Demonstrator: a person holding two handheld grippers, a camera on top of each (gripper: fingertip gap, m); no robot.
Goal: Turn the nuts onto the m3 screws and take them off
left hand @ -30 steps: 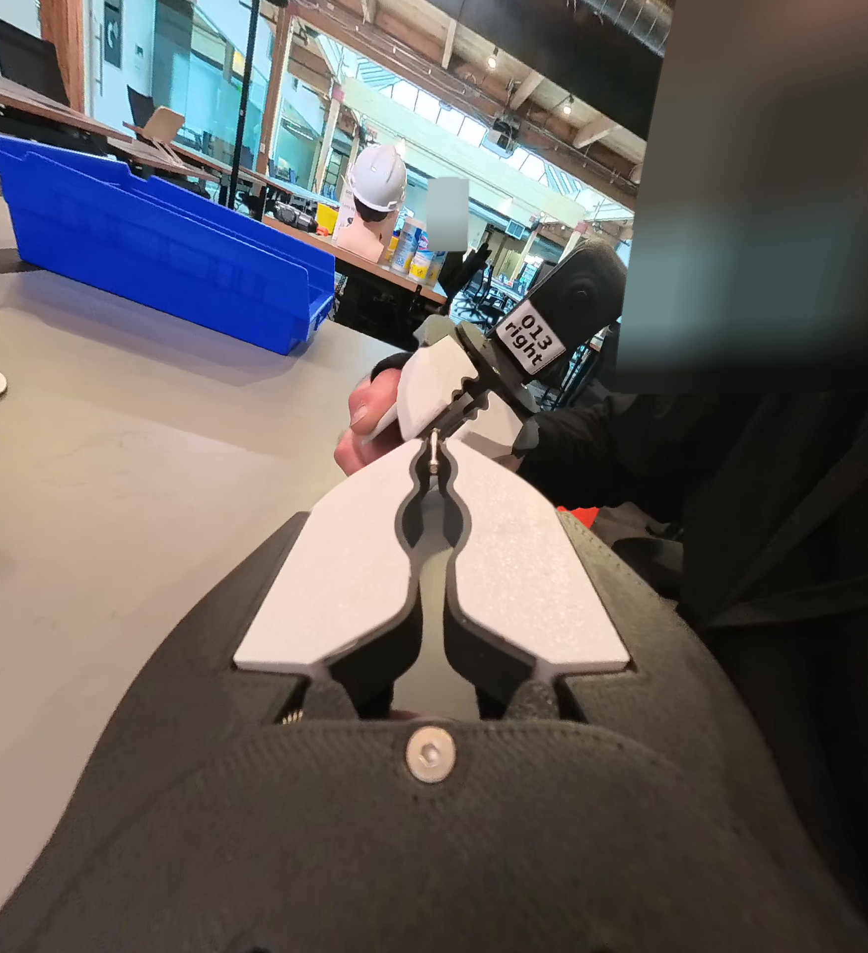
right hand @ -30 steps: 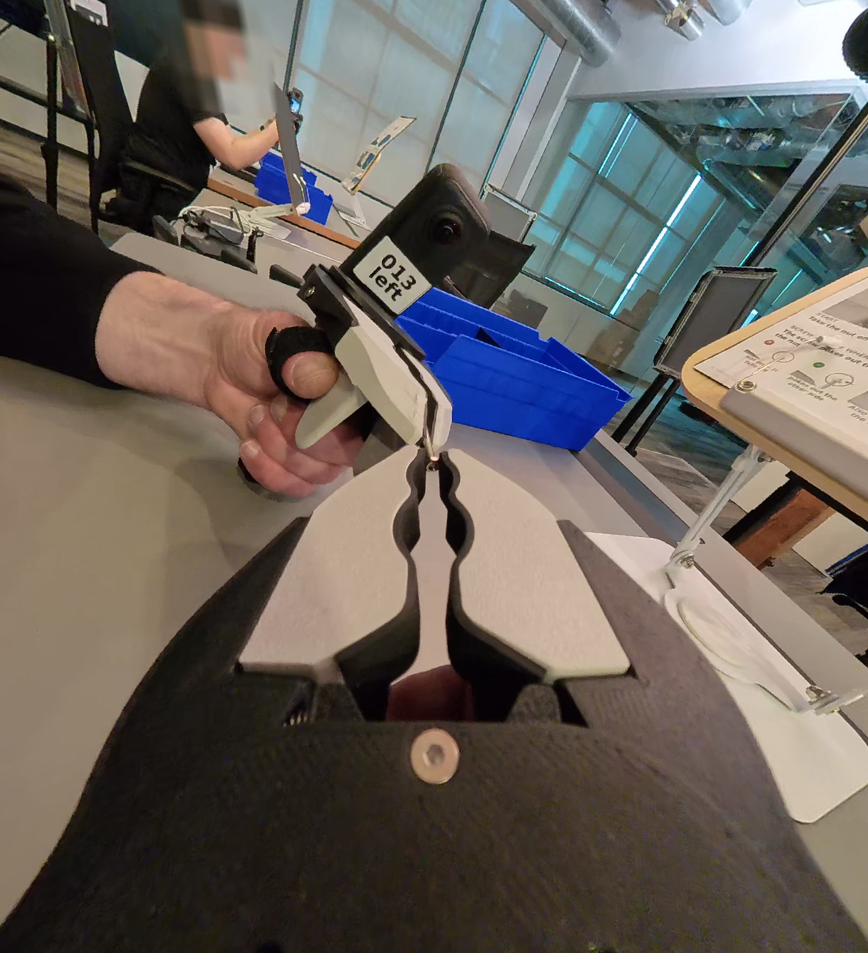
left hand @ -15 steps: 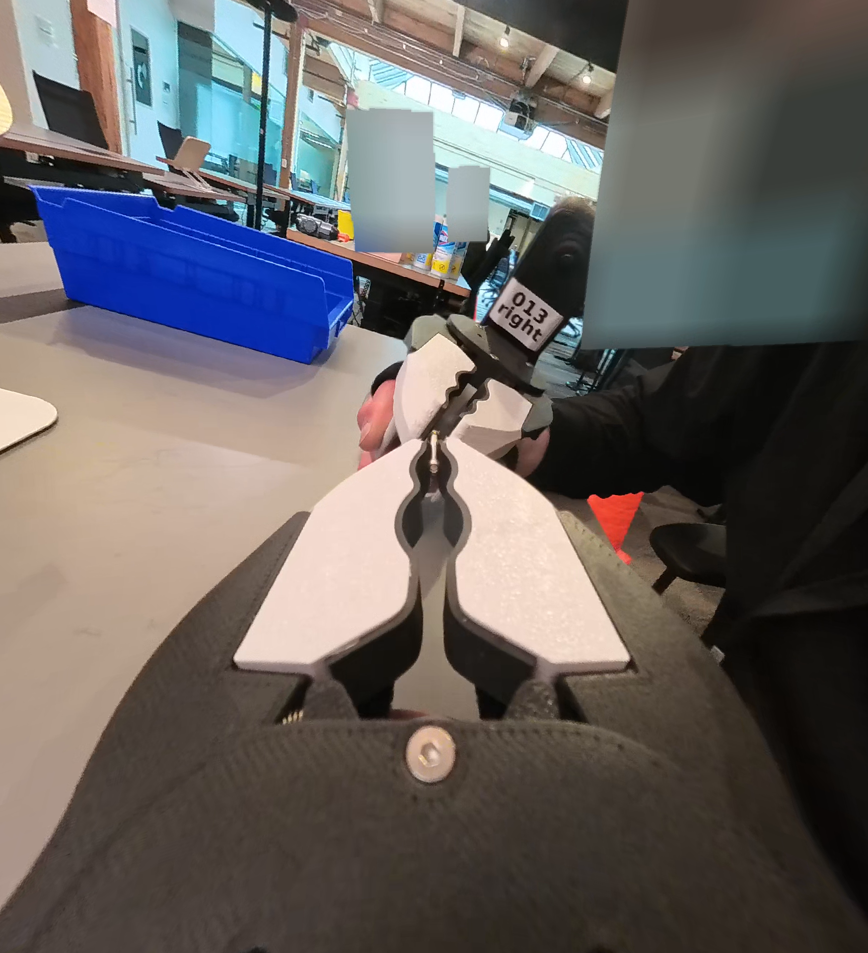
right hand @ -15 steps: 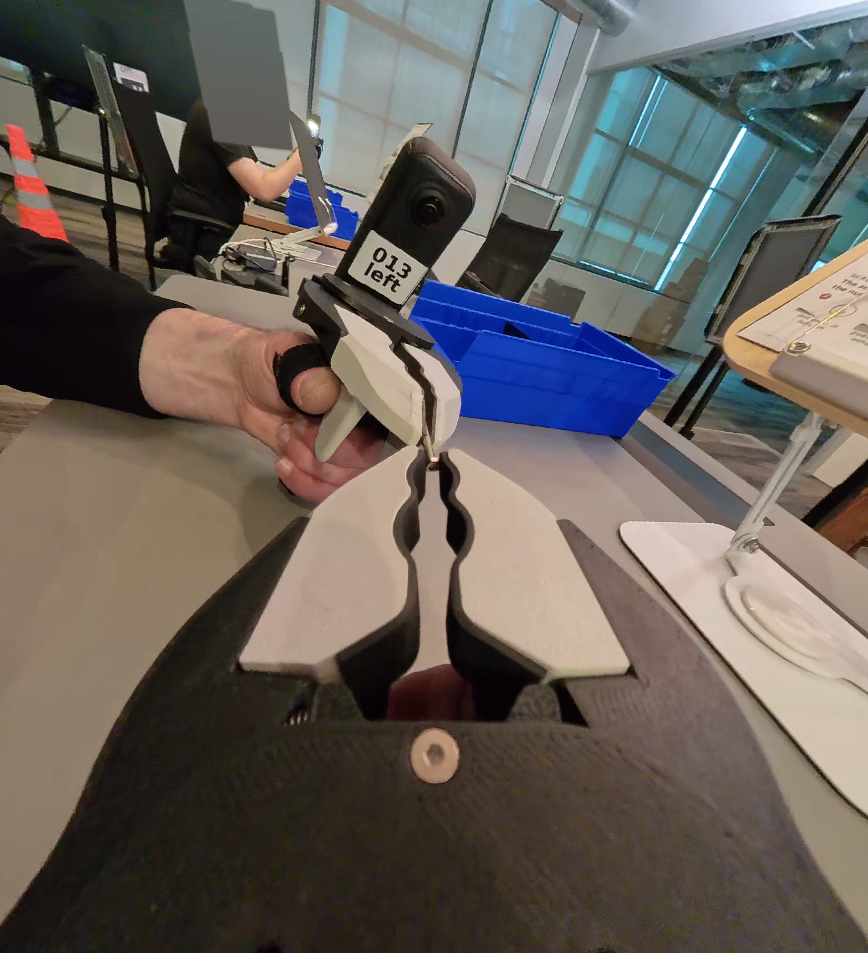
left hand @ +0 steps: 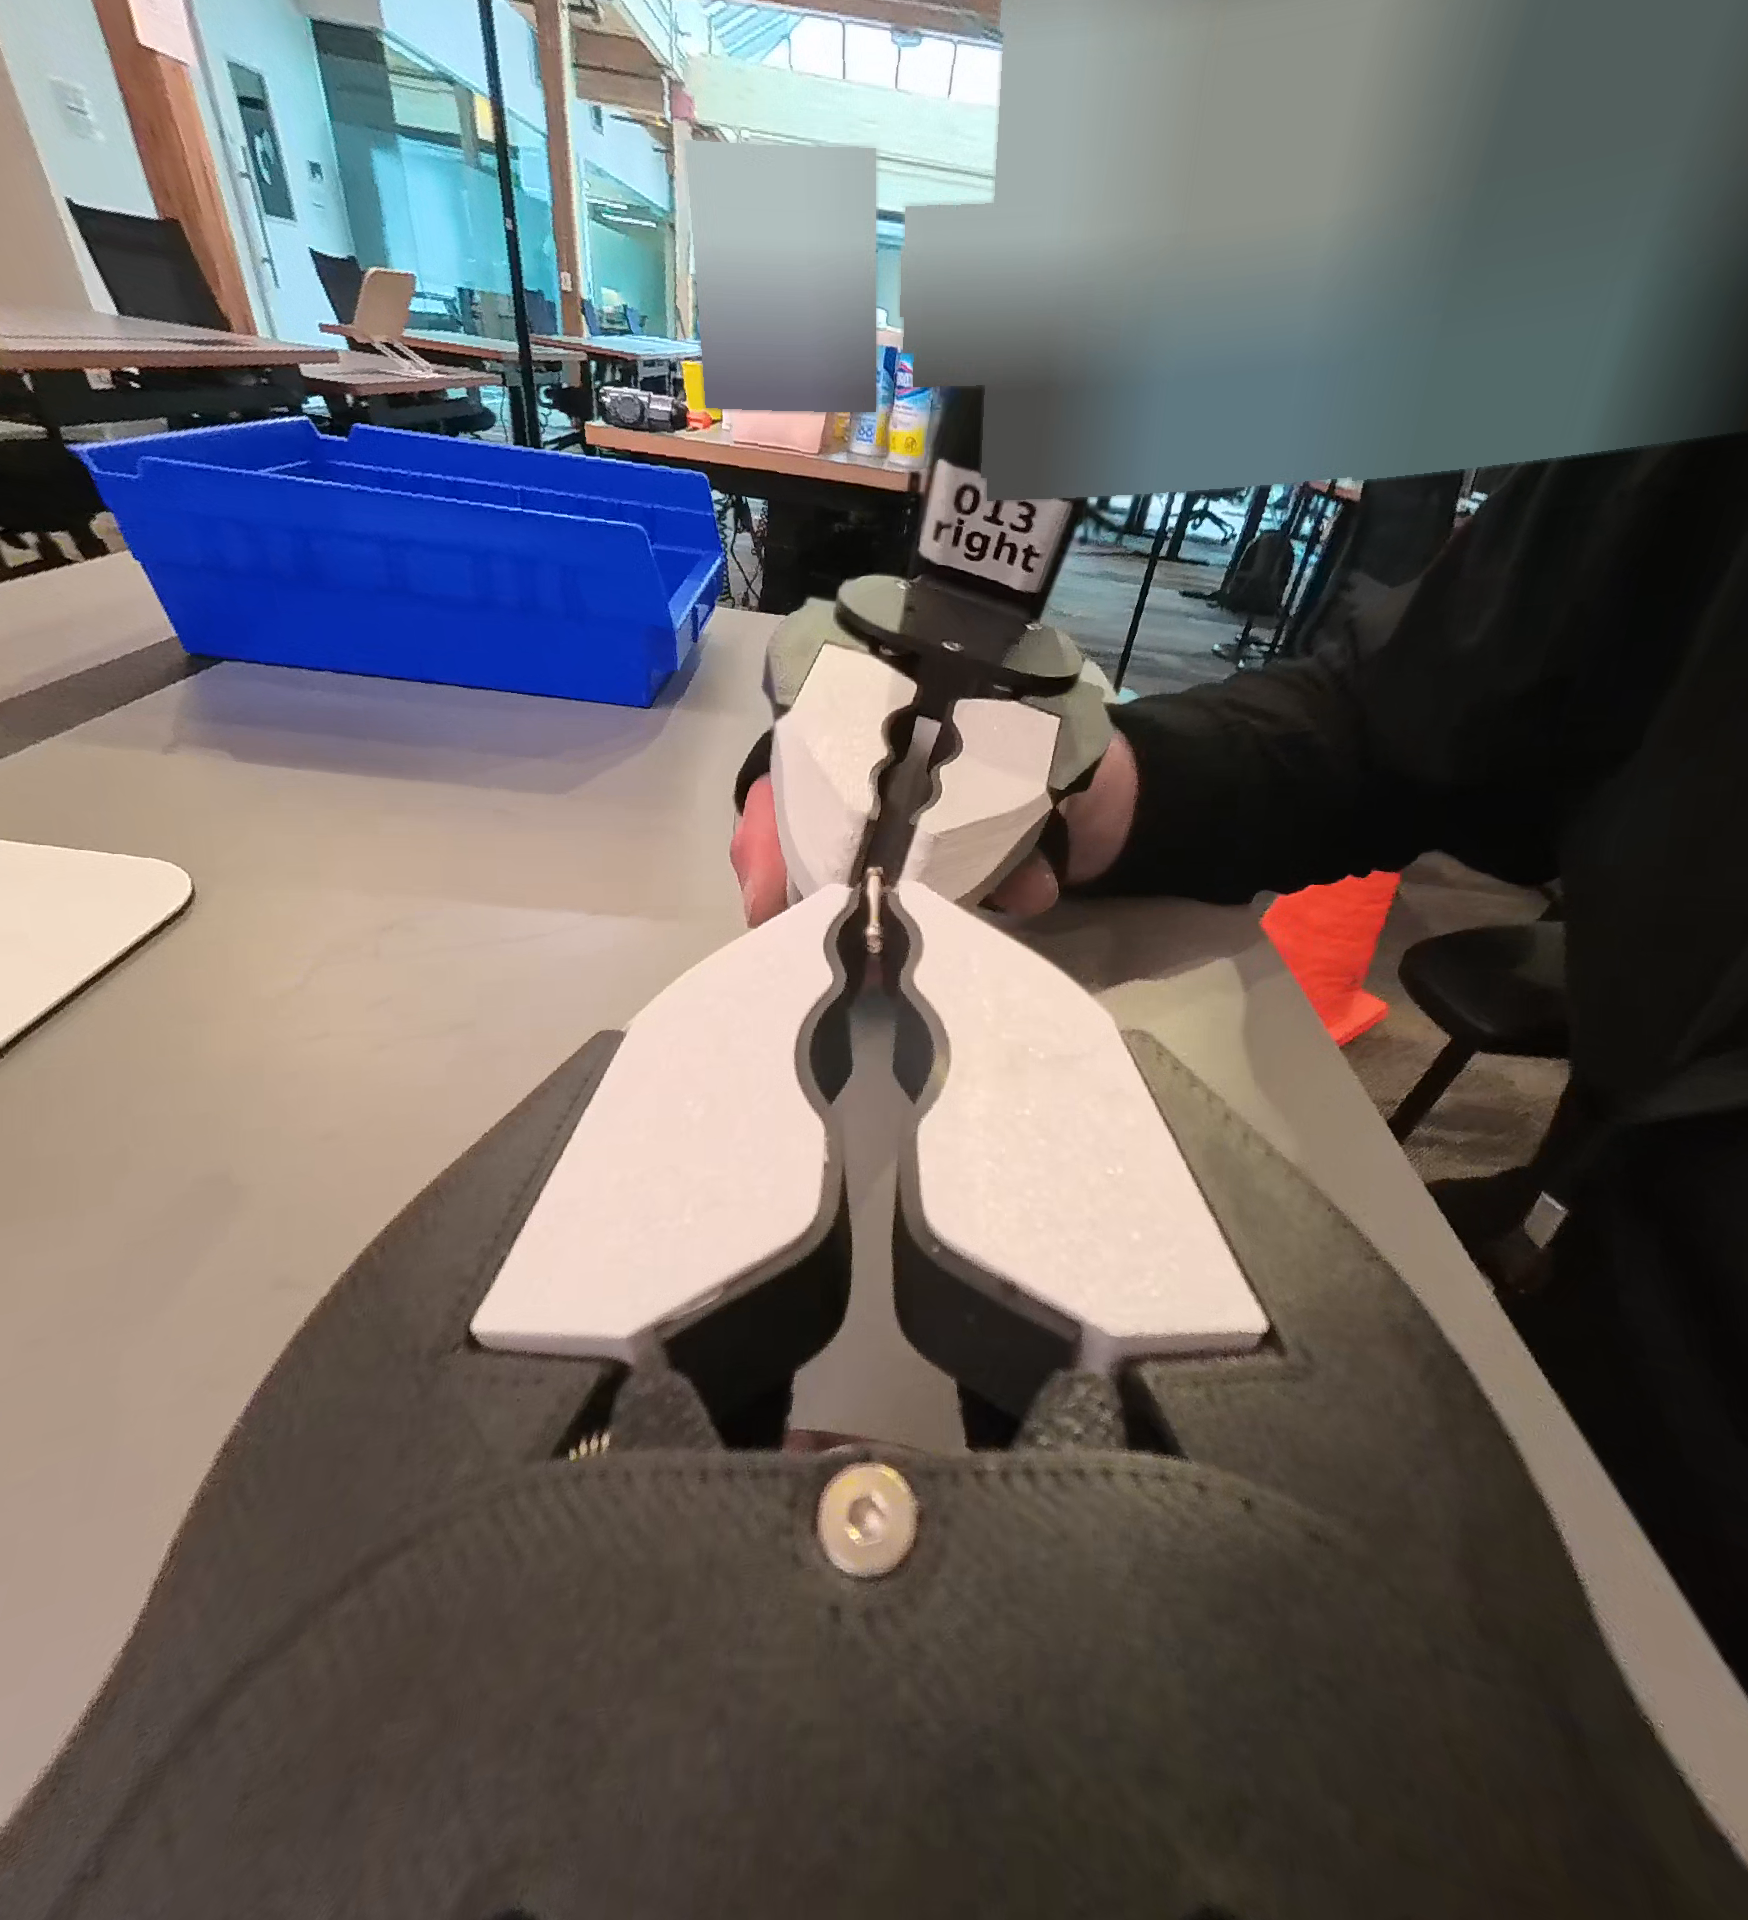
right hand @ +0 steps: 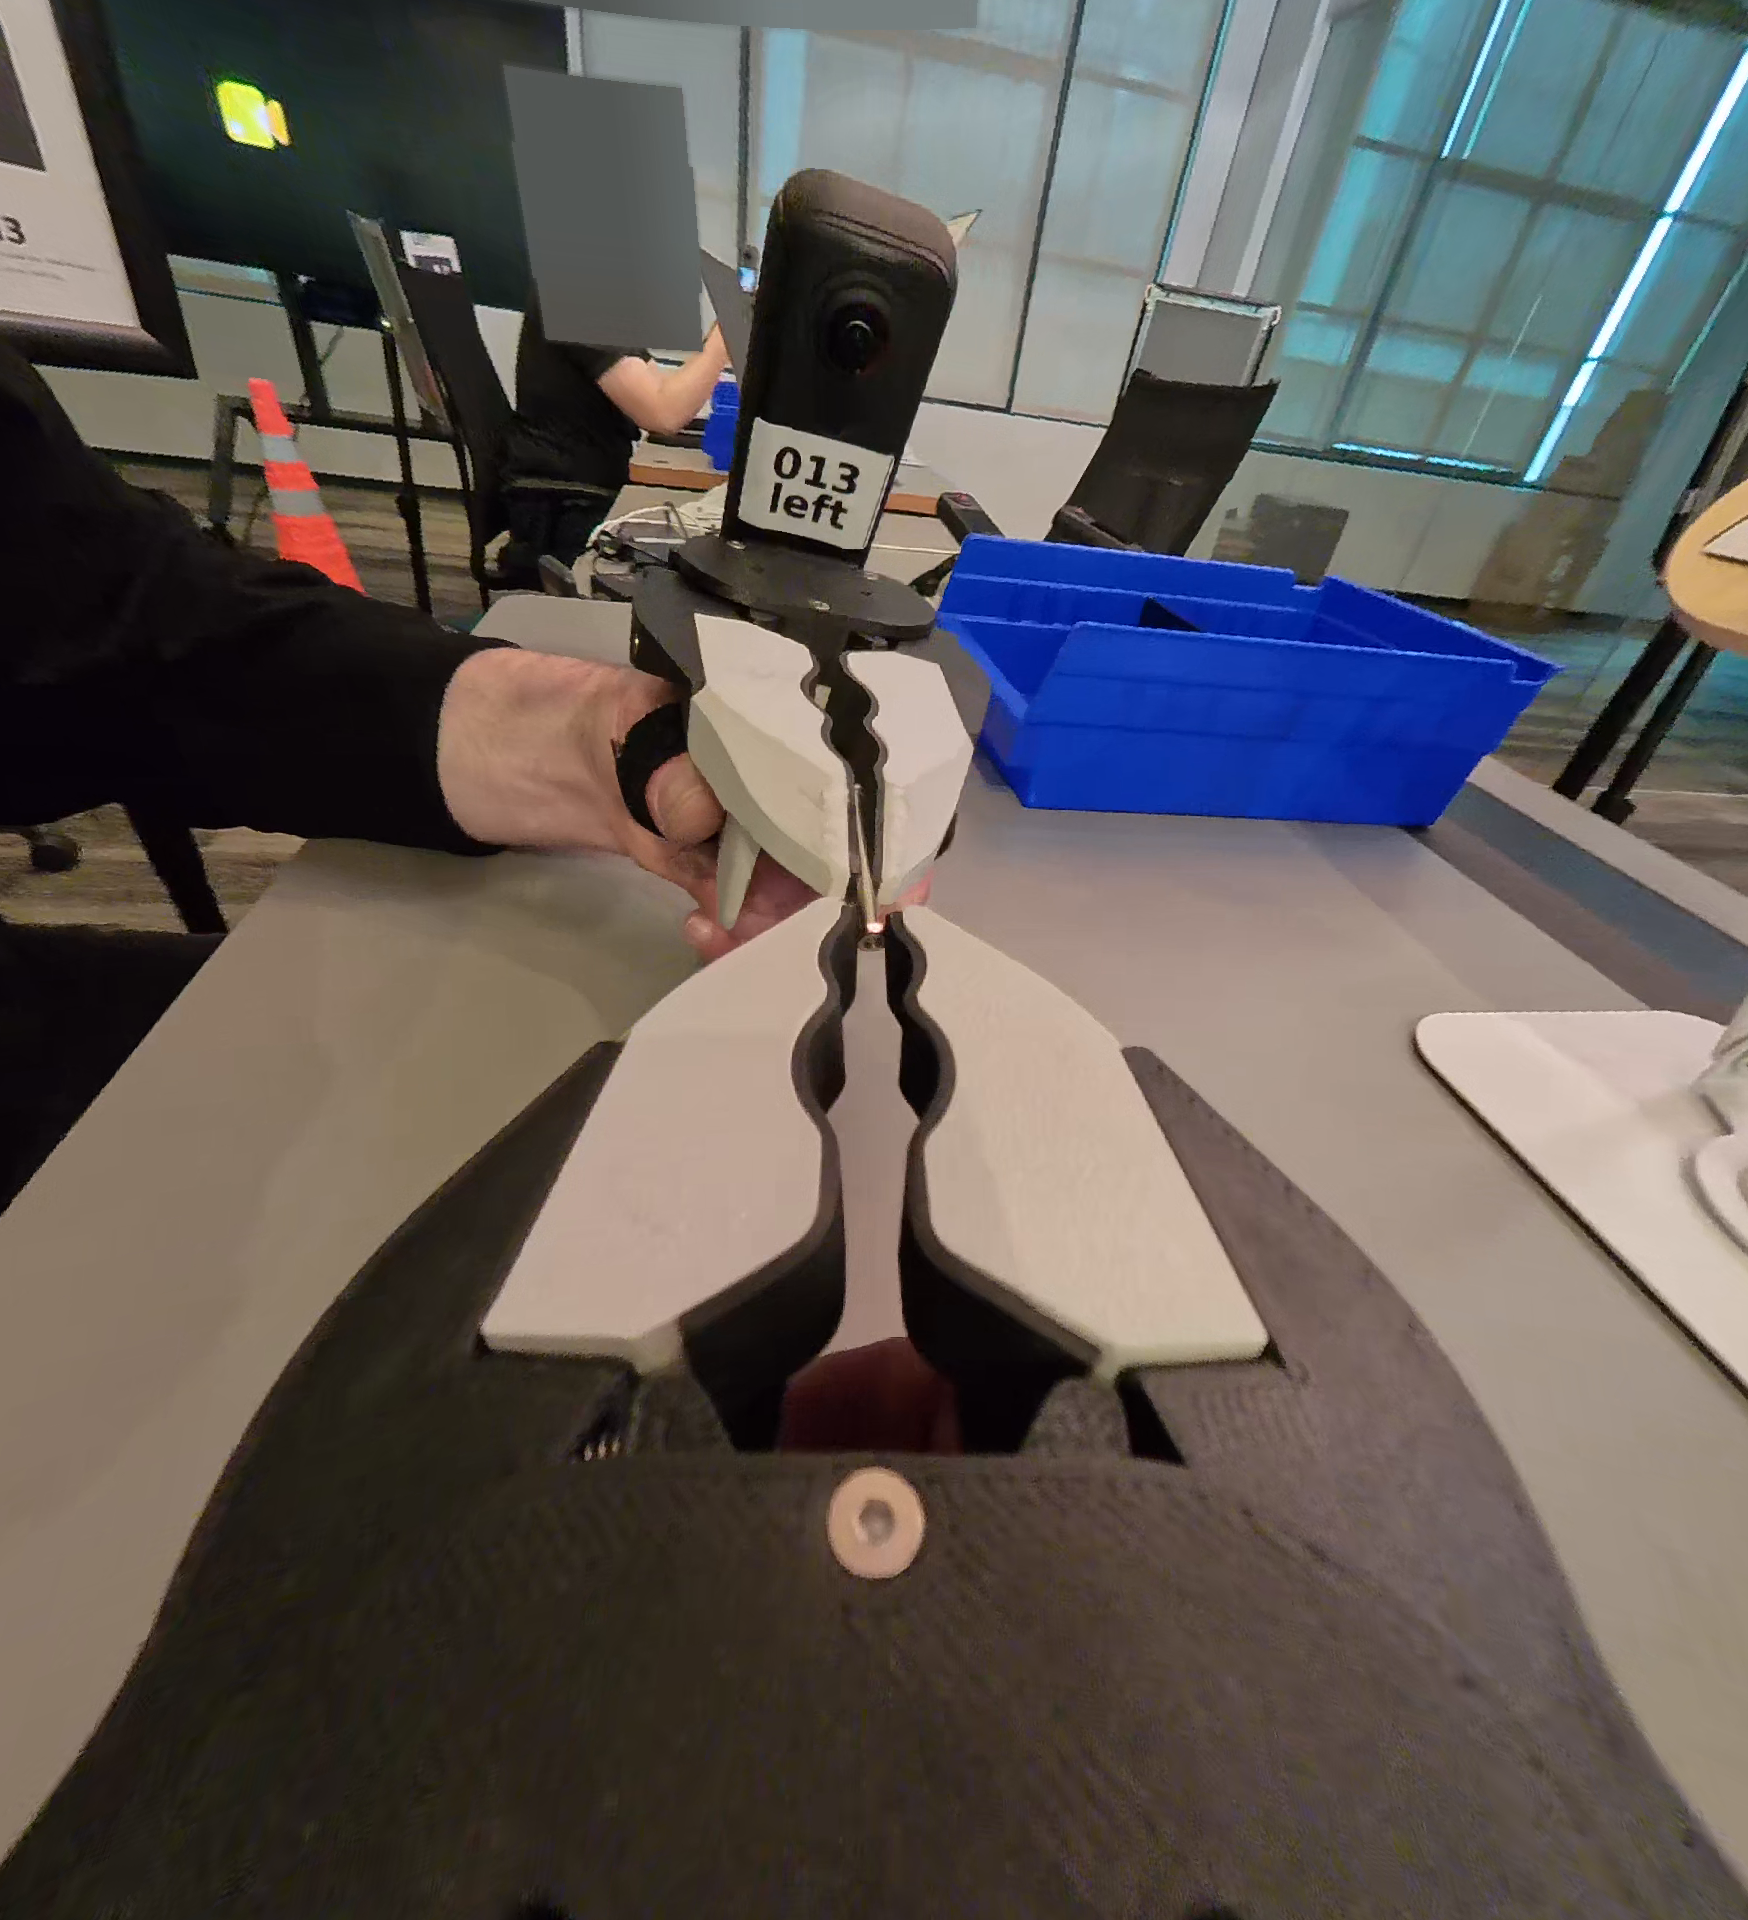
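Observation:
My left gripper is shut on a thin silver M3 screw that sticks out past its fingertips. My right gripper faces it tip to tip and is shut on a small nut at the end of the screw. In the right wrist view the left gripper stands upright with the screw shaft lying along its closed jaws. In the left wrist view the right gripper stands upright just beyond the screw. Both are held a little above the grey table.
A blue bin stands at the back of the table; it also shows in the right wrist view. A white stand base lies at the right, and it shows in the left wrist view. An orange cone stands on the floor beyond the table edge. Less than 4 cm separates the two grippers' tips.
Both grippers have rolled from tilted to upright while staying tip to tip on the screw and nut. Each view has swung, so the bin and white base shifted.

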